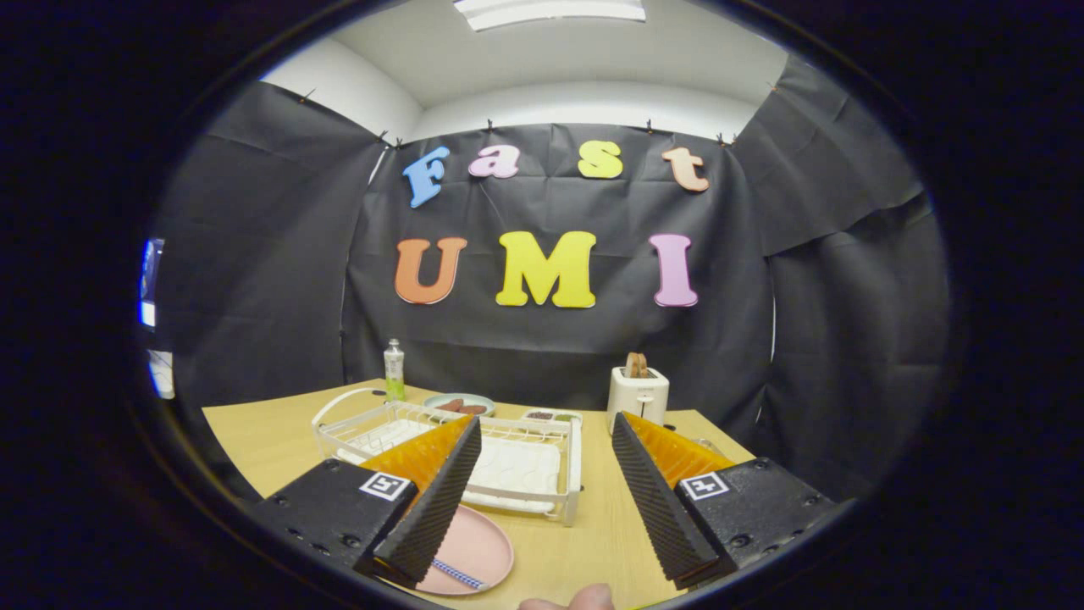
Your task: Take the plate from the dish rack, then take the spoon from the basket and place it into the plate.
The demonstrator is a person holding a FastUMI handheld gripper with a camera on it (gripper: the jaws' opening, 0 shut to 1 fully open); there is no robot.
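A pink plate (476,547) lies flat on the wooden table (593,534) in front of the white wire dish rack (508,462), partly hidden by my left finger. A spoon with a blue-and-white patterned handle (457,573) rests on the plate. My gripper (544,483) is open, held above the table with nothing between its fingers. The plate sits under and just beside the left finger. The rack, beyond the fingers, holds a white mat.
A white toaster (638,396) with bread in it stands at the back right. A small bottle (394,369), a plate of food (459,404) and a small tray (552,416) sit behind the rack. A person's fingertip (576,600) shows at the table's near edge.
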